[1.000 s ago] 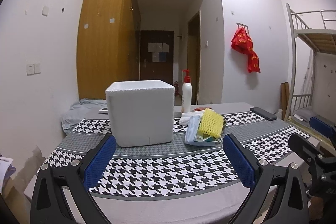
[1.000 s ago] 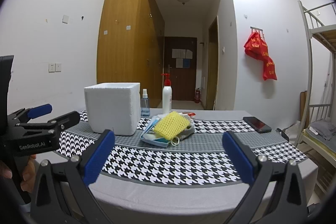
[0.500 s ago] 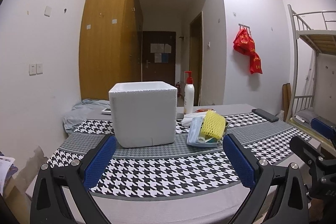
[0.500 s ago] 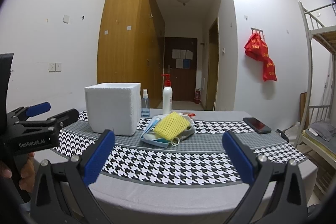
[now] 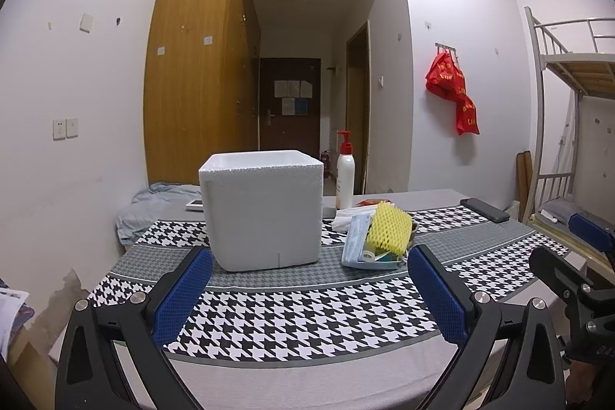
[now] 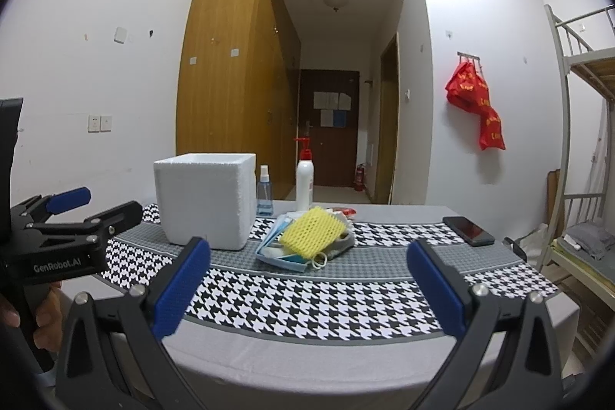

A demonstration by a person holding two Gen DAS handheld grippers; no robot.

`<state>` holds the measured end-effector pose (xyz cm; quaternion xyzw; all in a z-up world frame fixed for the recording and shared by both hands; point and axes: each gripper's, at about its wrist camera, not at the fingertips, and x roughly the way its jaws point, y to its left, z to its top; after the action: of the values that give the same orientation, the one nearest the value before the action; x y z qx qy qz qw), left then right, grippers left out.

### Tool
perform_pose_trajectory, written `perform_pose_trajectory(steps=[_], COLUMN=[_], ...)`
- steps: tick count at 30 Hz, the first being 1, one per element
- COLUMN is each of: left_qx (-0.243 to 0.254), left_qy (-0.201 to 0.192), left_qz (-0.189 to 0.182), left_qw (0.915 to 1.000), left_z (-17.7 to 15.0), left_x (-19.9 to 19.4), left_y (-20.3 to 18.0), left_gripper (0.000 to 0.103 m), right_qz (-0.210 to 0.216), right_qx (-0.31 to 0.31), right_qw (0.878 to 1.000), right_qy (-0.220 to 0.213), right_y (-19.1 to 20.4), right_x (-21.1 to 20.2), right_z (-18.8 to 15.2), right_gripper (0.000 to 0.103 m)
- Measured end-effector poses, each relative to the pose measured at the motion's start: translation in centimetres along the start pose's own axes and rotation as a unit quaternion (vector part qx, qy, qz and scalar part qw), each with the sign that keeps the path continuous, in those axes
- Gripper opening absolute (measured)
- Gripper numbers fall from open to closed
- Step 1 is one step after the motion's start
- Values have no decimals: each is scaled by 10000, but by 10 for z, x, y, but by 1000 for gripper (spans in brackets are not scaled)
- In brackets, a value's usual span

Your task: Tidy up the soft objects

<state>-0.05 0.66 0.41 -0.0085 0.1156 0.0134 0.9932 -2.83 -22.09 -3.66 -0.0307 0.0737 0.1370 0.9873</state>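
Observation:
A white foam box [image 5: 263,208] [image 6: 205,198] stands on the houndstooth tablecloth [image 5: 307,310]. Right of it lies a pile of soft things: a yellow foam net [image 5: 388,227] [image 6: 313,231] on top of blue face masks [image 5: 355,243] [image 6: 282,252] and a grey cloth [image 6: 342,243]. My left gripper [image 5: 309,292] hovers open over the table's near edge, in front of the box, nothing between its blue pads. My right gripper [image 6: 307,289] is open too, facing the pile from the near edge. In the right wrist view the left gripper [image 6: 94,204] shows at far left, held by a hand [image 6: 46,314].
A white pump bottle [image 5: 345,175] [image 6: 304,179] and a small blue spray bottle [image 6: 264,196] stand behind the box. A black phone [image 5: 484,210] [image 6: 468,230] lies at the table's right. A bunk bed [image 5: 569,125] is to the right, crumpled bedding [image 5: 153,202] to the left.
The left gripper's view has shifted slightly, so the box sits a little more to the right and higher. The right gripper's view is nearly unchanged. Both stay open.

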Motion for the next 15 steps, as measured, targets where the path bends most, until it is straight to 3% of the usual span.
perform_pose_trajectory(steps=[15], left_qx=[95], left_qy=[54], left_qz=[-26], left_qw=[9999], left_z=[9], left_x=[9], left_y=[-3], left_gripper=[102], right_qz=[77], right_qx=[40], right_qw=[10000], right_qy=[46], right_y=[-2], right_x=[9], right_z=[5], right_gripper=[99])
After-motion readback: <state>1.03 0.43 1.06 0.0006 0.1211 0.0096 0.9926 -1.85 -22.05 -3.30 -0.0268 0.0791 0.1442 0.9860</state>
